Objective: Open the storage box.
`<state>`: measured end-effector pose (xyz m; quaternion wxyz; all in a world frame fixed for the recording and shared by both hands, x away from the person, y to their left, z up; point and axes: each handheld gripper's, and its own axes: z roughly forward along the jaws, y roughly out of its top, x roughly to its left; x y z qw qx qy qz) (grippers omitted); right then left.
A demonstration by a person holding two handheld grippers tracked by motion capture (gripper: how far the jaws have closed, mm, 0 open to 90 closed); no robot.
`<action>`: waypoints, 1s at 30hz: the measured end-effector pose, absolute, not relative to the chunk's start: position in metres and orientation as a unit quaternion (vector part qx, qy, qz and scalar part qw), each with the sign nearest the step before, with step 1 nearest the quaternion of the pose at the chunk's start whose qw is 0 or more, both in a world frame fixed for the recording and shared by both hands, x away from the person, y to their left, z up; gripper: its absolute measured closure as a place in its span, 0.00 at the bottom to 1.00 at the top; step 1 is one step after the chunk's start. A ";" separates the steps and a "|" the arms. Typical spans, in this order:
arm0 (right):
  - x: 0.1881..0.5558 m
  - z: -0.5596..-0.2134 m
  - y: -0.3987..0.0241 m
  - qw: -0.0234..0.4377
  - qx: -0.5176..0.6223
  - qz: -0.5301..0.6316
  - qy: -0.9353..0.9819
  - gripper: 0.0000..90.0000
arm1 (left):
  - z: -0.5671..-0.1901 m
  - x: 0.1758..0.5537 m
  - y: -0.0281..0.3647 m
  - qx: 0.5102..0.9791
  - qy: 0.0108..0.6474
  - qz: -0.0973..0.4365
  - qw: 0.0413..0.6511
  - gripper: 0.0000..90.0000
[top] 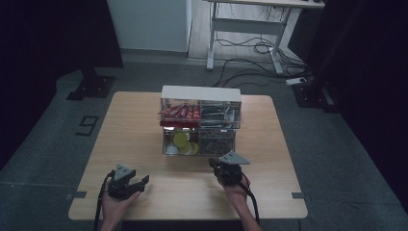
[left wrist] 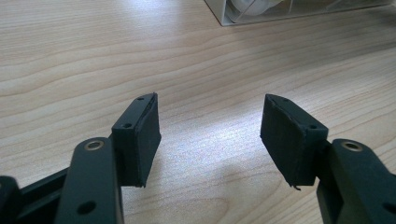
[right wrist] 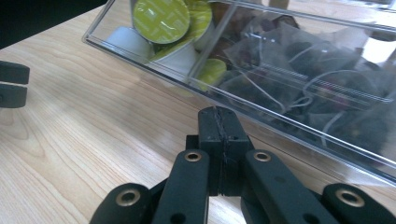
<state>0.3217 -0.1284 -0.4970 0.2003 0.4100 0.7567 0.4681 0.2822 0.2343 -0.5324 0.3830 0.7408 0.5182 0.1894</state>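
Note:
A clear two-tier organizer with a white top stands at the middle of the wooden table. Its lower drawer is drawn out toward me; it holds yellow-green capsules on one side and tea bags on the other. My right gripper is shut with nothing between its jaws, its tips just short of the drawer's clear front wall; in the high view, the right gripper sits right before the drawer. My left gripper stands open over bare wood, also seen as the left gripper near the front left.
The upper tier holds red sachets and dark packets. A corner of the organizer shows at the top of the left gripper view. Beyond the table stand a white desk frame and floor cables.

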 end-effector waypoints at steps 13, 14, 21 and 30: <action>0.331 -0.501 -0.117 0.184 0.415 0.472 0.756 0.99 | -0.533 0.282 0.233 0.743 0.516 0.186 0.383 0.42; 0.331 -0.501 -0.117 0.184 0.415 0.472 0.756 0.99 | -0.533 0.282 0.233 0.743 0.516 0.186 0.383 0.42; 0.335 -0.504 -0.111 0.181 0.415 0.470 0.758 0.99 | -0.534 0.282 0.231 0.745 0.514 0.186 0.382 0.42; 0.340 -0.509 -0.109 0.171 0.420 0.466 0.760 0.99 | -0.533 0.282 0.232 0.745 0.514 0.187 0.382 0.42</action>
